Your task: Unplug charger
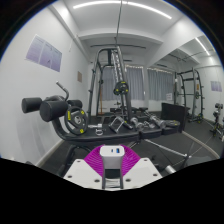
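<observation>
Nearest of all, the claw (115, 163) shows its two fingers with their magenta pads (100, 160) angled inward toward each other. Between the fingertips sits a small white block, the charger (116, 153), with a pad close against it on either side. Whether both pads truly press on it cannot be told, so the grip itself stays uncertain. No cord or socket can be made out around the charger.

Beyond the fingers lies a dark floor (150, 135). Ahead and to the left of the claw stands a padded exercise machine (48, 108) with black rollers. Straight ahead, farther off, rises a cable weight rack (118, 85) with a row of dumbbells (128, 120) at its foot. Far to the right, a black frame (195, 90) stands by curtained windows (155, 80).
</observation>
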A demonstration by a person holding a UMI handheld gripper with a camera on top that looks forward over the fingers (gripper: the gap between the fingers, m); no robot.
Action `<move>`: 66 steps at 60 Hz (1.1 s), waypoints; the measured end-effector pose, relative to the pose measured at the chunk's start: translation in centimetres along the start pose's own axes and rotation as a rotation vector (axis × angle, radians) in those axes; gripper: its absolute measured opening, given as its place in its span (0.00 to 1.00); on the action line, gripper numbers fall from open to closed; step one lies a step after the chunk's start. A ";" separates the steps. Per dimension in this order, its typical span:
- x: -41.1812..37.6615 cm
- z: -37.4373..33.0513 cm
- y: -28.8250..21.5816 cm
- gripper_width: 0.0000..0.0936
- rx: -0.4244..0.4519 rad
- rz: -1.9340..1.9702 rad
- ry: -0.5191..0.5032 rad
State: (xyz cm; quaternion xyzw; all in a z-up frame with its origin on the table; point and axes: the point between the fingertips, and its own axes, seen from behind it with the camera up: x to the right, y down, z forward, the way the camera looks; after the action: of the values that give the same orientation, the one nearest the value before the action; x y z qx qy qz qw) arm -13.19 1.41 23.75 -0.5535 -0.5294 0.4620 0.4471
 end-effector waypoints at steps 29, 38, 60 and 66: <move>21.8 -0.4 19.8 0.24 -0.390 -0.109 0.158; 22.4 0.5 24.9 0.30 -0.501 -0.060 0.136; 22.7 -1.3 24.2 0.91 -0.506 -0.075 0.121; 21.3 -5.2 21.3 0.92 -0.467 -0.045 0.114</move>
State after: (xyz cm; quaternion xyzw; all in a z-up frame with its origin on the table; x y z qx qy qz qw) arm -4.14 21.84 2.82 -0.6552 -0.6080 0.2852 0.3461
